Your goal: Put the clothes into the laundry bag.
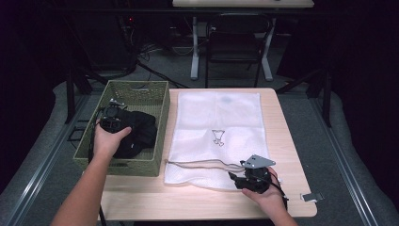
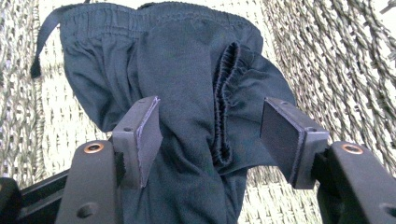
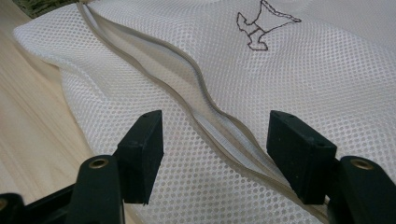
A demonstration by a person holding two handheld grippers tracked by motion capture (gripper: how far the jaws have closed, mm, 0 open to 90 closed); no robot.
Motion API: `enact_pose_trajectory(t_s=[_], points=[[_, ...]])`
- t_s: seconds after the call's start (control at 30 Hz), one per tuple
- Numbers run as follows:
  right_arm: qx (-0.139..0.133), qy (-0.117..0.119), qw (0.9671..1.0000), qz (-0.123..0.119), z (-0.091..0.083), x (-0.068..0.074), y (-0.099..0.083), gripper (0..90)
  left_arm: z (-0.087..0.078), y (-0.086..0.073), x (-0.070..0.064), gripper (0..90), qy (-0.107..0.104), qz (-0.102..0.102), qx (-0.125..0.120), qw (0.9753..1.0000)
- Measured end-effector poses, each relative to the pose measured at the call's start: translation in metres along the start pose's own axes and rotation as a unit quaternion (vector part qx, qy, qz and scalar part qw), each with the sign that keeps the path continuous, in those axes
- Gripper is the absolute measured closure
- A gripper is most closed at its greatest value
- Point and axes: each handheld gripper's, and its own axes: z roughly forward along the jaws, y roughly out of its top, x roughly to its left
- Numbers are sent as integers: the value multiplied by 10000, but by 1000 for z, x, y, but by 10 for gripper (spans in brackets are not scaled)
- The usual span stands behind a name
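Garment (image 1: 136, 132) lies in basket (image 1: 160, 101) on desk (image 1: 287, 136). Left claw (image 2: 210, 135) gapes around its folds: shallow bite may slip. Right claw (image 3: 215, 154), open, straddles mesh bag (image 3: 327, 84) zipper; may pinch both layers.

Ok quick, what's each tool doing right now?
Left tool: open, jaws either side of the dark garment, not clamped.
Right tool: open, over the mesh bag, holding nothing.

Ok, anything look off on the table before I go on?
Nothing alarming. The mesh bag lies flat with its zipper gaping open and wavy. The dark garment sits crumpled in the basket. A small metal piece lies loose at the table's corner.
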Motion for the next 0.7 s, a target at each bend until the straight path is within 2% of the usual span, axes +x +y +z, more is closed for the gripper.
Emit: enact_pose_trajectory(t_s=[0.7], points=[[2,10,10000,-4,0,0,0,363,20,2,-1,362,80,-25,294,9995]])
